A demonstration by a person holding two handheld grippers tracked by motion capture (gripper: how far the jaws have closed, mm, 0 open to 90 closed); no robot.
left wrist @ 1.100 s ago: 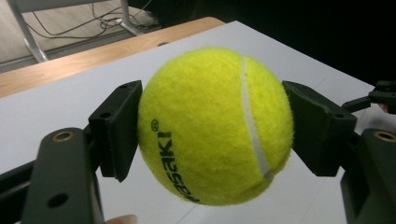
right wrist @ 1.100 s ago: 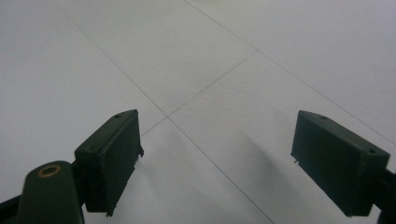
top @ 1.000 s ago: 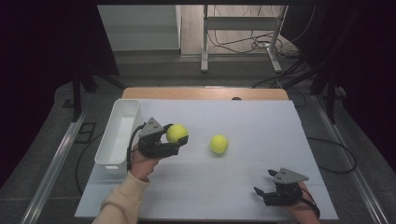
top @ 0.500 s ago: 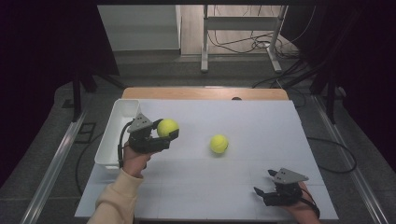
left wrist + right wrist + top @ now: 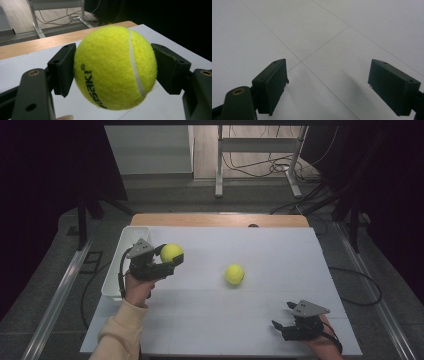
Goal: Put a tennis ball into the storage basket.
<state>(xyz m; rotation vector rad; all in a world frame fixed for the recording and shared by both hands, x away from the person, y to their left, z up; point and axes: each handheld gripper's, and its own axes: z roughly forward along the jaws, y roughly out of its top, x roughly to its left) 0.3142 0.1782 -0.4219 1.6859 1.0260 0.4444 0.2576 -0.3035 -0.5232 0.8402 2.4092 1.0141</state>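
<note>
My left gripper point(image 5: 169, 261) is shut on a yellow tennis ball point(image 5: 171, 252) and holds it above the table, just right of the white bin point(image 5: 117, 265). In the left gripper view the ball point(image 5: 115, 67) sits squeezed between both black pads point(image 5: 62, 68), its white seam and printed lettering facing me. A second yellow tennis ball point(image 5: 234, 274) lies loose on the white table near the middle. My right gripper point(image 5: 278, 324) rests low at the table's front right, open, with nothing between its jaws; in the right gripper view the gap of my right gripper point(image 5: 328, 87) has bare table point(image 5: 332, 37) behind it.
The white bin stands along the table's left edge. A wooden strip point(image 5: 220, 220) borders the far edge. Beyond it are a metal stand point(image 5: 257, 160) and cables on the floor. Metal rails point(image 5: 55, 300) run beside the table.
My left gripper has carried the ball leftward and slightly up, toward the white bin. The right gripper and the loose ball have stayed put.
</note>
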